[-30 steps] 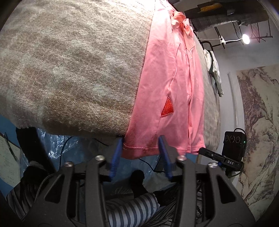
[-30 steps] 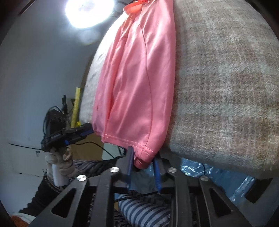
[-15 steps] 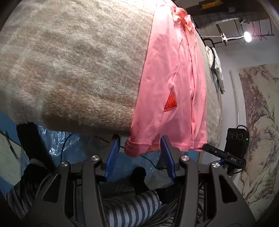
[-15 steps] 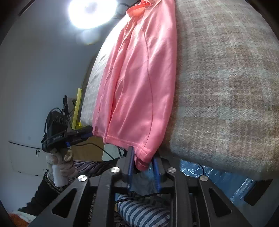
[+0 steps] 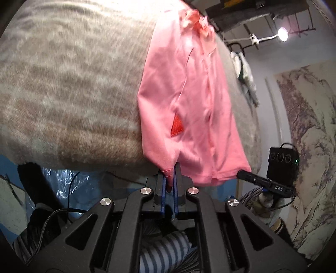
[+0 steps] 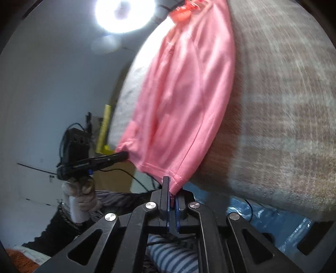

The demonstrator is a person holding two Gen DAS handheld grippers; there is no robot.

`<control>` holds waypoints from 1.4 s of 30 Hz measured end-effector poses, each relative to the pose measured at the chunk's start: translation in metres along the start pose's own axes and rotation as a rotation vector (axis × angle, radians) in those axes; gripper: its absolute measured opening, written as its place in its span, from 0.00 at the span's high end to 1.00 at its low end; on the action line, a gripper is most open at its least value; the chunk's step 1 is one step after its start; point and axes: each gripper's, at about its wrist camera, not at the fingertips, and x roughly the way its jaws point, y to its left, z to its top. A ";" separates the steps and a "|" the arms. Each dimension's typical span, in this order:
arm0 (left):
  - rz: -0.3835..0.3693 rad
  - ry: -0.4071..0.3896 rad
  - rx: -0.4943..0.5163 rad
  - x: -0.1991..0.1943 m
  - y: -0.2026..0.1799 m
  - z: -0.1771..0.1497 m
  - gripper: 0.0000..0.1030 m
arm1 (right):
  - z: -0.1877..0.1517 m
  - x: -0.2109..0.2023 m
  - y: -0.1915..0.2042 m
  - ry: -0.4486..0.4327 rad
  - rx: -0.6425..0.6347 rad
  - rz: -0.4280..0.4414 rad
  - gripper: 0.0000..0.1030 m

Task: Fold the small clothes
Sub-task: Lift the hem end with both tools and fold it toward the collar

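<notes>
A small pink garment (image 5: 189,100) with a red triangle patch lies lengthwise on a grey-brown plaid blanket (image 5: 73,84), its hem hanging over the near edge. My left gripper (image 5: 169,180) is shut on one bottom corner of the hem. My right gripper (image 6: 172,192) is shut on the other bottom corner of the pink garment (image 6: 184,105). Each gripper shows in the other's view, the right one (image 5: 250,177) and the left one (image 6: 113,158), both pinching the hem.
The plaid blanket (image 6: 283,105) covers a raised surface with blue plastic sheeting (image 6: 273,218) below its edge. A pale garment (image 5: 245,77) lies at the blanket's far side. A bright lamp (image 6: 124,14) shines overhead. A landscape painting (image 5: 310,126) hangs on the right wall.
My left gripper went from open around the hem to shut on it. My right gripper tightened on its corner. The hem is now lifted and bunched at both corners.
</notes>
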 end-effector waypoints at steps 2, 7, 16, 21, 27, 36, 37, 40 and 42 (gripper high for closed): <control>-0.018 -0.023 -0.008 -0.006 -0.003 0.005 0.97 | 0.003 -0.006 0.005 -0.024 -0.009 0.022 0.99; -0.032 -0.056 0.017 -0.013 -0.019 0.025 0.97 | 0.020 -0.020 0.006 -0.085 -0.001 0.049 0.99; -0.006 -0.094 0.075 -0.010 -0.053 0.095 0.98 | 0.073 -0.039 0.009 -0.186 0.003 0.036 0.99; 0.018 -0.111 0.088 0.003 -0.062 0.143 0.98 | 0.119 -0.043 0.008 -0.232 -0.013 0.007 0.99; 0.037 -0.123 0.083 0.027 -0.054 0.196 0.98 | 0.171 -0.033 -0.004 -0.263 -0.006 -0.008 0.99; 0.084 -0.132 0.082 0.059 -0.046 0.252 0.98 | 0.239 -0.008 -0.026 -0.277 0.020 -0.055 0.99; 0.086 -0.135 0.080 0.062 -0.045 0.257 0.98 | 0.242 -0.007 -0.029 -0.279 0.029 -0.056 0.99; 0.093 -0.135 0.077 0.069 -0.042 0.268 0.98 | 0.251 -0.005 -0.039 -0.286 0.052 -0.071 0.99; 0.090 -0.129 0.078 0.075 -0.041 0.274 0.98 | 0.253 -0.007 -0.045 -0.291 0.068 -0.082 0.99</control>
